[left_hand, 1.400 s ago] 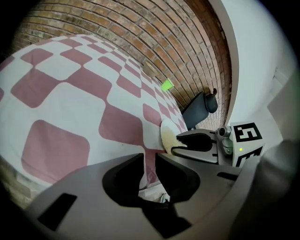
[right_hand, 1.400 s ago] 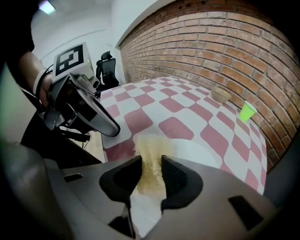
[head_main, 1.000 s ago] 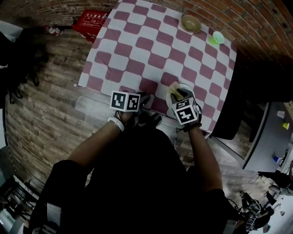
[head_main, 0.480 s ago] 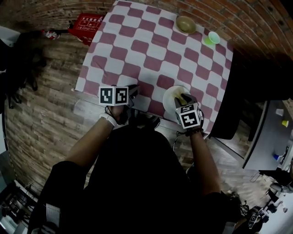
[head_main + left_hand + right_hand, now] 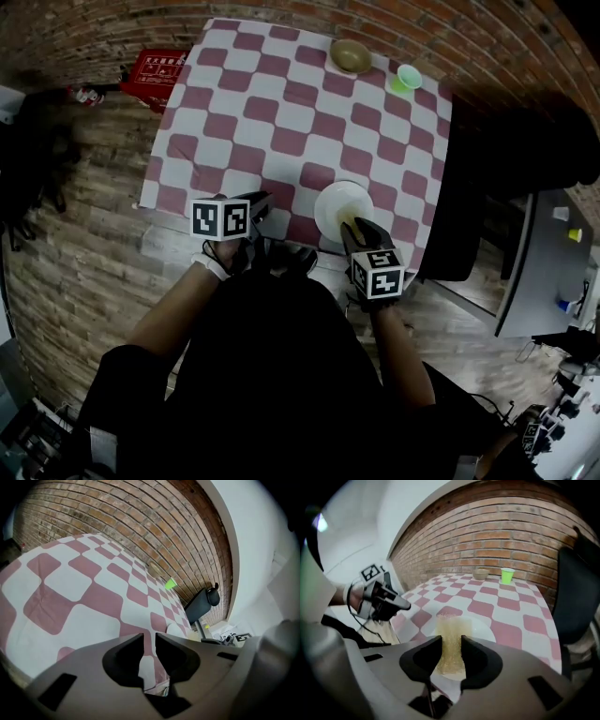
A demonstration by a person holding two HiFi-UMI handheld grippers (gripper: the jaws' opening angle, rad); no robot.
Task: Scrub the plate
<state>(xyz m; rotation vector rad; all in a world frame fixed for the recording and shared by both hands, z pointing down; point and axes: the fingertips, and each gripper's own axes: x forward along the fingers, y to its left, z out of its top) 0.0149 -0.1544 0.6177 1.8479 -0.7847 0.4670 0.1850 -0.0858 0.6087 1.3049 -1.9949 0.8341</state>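
Note:
The white plate (image 5: 339, 204) lies near the front edge of the checked table (image 5: 281, 103). My right gripper (image 5: 357, 230) is at the plate's near rim, shut on a yellow sponge (image 5: 451, 639) that reaches out over the plate (image 5: 480, 627). My left gripper (image 5: 255, 208) hovers at the table's front edge, left of the plate and apart from it. Its jaws stand almost together with nothing between them, as the left gripper view (image 5: 149, 641) shows. From the right gripper view the left gripper (image 5: 386, 601) shows off to the left.
A tan bowl (image 5: 350, 56) and a green cup (image 5: 408, 78) stand at the table's far right. A black chair (image 5: 469, 216) stands against the table's right side. A red box (image 5: 155, 67) lies on the wooden floor at the far left.
The right gripper has drawn back with the sponge from over the plate's middle to its near rim. The left gripper has stayed at the table's front edge.

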